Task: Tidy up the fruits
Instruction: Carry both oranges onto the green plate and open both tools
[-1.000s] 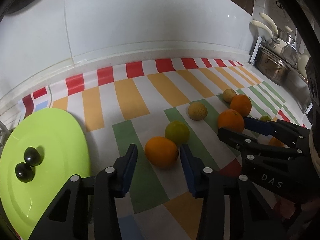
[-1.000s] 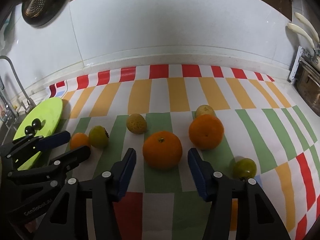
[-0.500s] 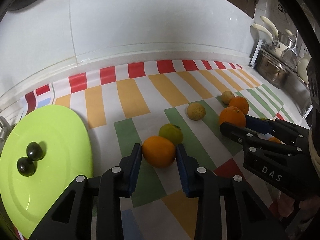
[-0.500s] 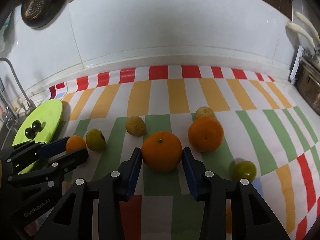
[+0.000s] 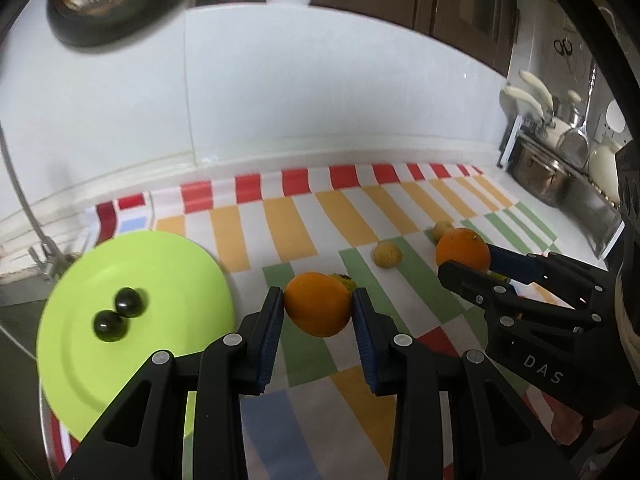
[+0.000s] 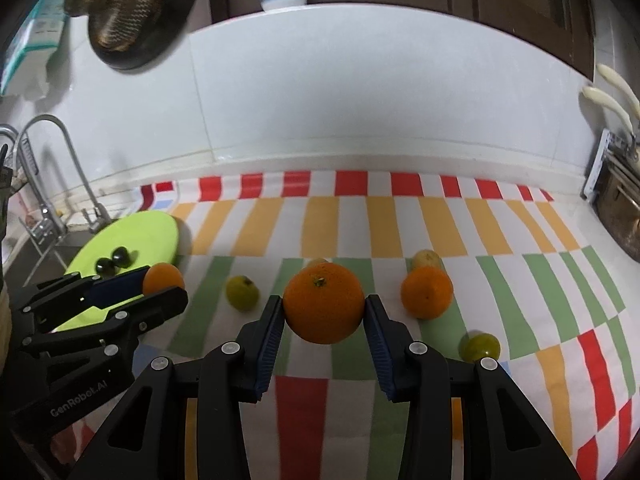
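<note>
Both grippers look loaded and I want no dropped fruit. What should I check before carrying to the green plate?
1. Left gripper shut on its small orange, pads on both sides: ok.
2. Right gripper shut on its large orange, pads on both sides: ok.
3. Both oranges clear of the striped cloth: cannot tell.
4. Free room on the green plate beside the two dark fruits: ok.
5. Nothing between the left gripper and the plate: ok.
6. Right gripper's path to the plate: not ok, the left gripper and a green fruit lie that way.
</note>
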{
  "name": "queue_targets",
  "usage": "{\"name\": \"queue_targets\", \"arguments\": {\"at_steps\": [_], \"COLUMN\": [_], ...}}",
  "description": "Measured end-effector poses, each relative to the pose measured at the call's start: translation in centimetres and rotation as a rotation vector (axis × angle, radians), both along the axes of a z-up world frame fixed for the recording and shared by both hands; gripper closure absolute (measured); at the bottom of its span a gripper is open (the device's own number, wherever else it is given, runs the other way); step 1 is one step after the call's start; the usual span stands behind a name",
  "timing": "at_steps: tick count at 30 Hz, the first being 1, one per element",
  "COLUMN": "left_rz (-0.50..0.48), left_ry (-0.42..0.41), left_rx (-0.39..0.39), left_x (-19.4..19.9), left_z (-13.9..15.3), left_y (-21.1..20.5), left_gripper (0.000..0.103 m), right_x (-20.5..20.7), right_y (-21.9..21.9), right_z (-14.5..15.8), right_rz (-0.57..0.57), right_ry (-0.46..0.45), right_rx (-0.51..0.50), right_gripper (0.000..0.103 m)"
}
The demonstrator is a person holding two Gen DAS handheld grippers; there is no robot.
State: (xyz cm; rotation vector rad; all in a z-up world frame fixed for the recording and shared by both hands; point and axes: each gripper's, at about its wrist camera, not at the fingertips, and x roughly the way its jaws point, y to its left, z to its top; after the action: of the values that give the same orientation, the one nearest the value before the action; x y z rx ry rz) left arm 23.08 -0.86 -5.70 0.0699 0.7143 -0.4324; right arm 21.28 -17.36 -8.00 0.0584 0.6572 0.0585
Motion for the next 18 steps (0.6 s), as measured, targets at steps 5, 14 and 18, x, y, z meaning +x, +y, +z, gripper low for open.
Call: {"name": "queue_targets", "arguments": {"at_steps": [5,14,18], "left_rz": [0.036,0.126,0.166], "left_ry": [-0.036,-0.084,-0.107], "left_rx": [-0.016,-0.031,-0.028], "left_x": [-1.3,-3.1,-3.7], "left_z": [1.5,3.5,4.2], "left_y": [1.3,4.3,5.6], "left_gripper": [0.069,0.069,0.069], "right_x": [-1.1,-2.2,-2.5], "right_y": [1.0,3.7,5.1], "right_z": [1.6,4.0,4.8], "right_rz": [0.035,0.121,0.166], "right_ry": [-0.039,-0.105,-0.130], "right_rx": [-0.006,-0.016,-0.020], "right_gripper": [0.061,0.061,0.061]}}
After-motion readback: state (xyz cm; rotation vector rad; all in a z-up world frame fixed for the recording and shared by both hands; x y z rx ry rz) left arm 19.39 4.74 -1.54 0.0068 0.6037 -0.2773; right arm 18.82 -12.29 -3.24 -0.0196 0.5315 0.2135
